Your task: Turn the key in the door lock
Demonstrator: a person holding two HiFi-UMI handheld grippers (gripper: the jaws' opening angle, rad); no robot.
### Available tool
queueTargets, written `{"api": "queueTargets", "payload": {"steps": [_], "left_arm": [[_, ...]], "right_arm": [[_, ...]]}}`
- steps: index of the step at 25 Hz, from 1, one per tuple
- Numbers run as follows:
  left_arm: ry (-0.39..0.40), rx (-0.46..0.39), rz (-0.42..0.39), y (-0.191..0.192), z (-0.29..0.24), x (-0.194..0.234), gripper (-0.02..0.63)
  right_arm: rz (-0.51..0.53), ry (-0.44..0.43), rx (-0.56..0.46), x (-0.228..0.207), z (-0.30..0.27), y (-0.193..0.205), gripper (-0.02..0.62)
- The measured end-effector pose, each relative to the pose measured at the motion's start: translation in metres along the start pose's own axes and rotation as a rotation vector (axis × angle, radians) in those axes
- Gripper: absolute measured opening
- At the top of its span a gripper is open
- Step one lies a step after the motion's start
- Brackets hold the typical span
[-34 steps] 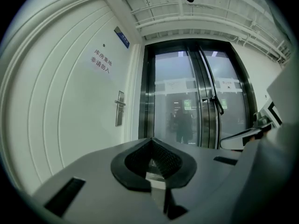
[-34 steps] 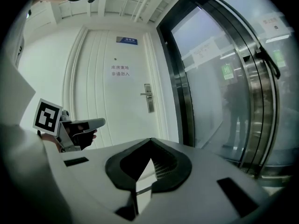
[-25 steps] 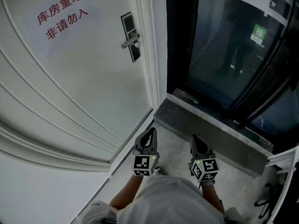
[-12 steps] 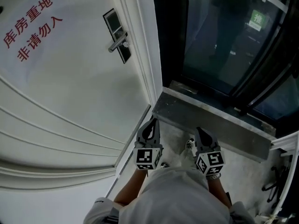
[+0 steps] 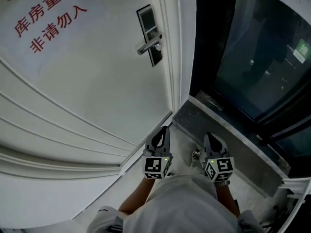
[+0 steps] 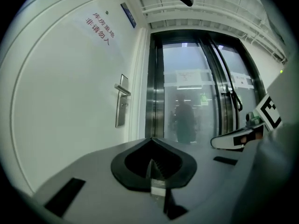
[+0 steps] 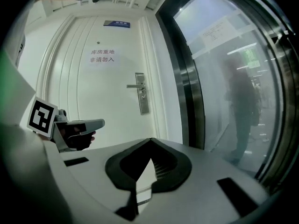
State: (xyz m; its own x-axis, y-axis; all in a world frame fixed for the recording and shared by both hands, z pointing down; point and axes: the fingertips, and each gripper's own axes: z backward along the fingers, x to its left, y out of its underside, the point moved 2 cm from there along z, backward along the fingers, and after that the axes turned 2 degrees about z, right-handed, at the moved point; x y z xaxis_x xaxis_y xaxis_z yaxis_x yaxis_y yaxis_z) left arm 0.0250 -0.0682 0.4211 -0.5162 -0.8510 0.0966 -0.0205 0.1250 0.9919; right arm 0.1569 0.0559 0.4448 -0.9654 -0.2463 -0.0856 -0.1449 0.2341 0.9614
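- A white panelled door [image 5: 87,91] fills the left of the head view and stands shut.
- Dark glass panels [image 5: 262,57] stand to its right, above a grey stone ledge [image 5: 228,140].
- Red lettering [image 5: 46,18] is printed high on the door.
- The left tongs [image 5: 162,132] are pressed together, held out in front of the person and well apart from the lock.
- The right tongs [image 5: 210,141], near them, are likewise pressed together.
- The door lock [image 5: 149,35], a dark plate with a silver lever handle [image 5: 148,46], sits at the door's right edge; it is too small to tell whether a key is in it.
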Motion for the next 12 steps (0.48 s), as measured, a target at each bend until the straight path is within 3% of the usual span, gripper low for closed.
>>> {"api": "queueTargets", "payload": {"steps": [3,12], "left_arm": [[-0.081,0.021,-0.005,0.000,-0.011,0.015,0.009],[-0.372,-0.027,-0.005,-0.022,-0.034,0.052,0.009]], "right_arm": [[0.015,-0.087,0.011,-0.002,-0.033,-0.007,-0.011],[0.120,-0.360,0.001,-0.008,-0.124,-0.047,-0.011]]}}
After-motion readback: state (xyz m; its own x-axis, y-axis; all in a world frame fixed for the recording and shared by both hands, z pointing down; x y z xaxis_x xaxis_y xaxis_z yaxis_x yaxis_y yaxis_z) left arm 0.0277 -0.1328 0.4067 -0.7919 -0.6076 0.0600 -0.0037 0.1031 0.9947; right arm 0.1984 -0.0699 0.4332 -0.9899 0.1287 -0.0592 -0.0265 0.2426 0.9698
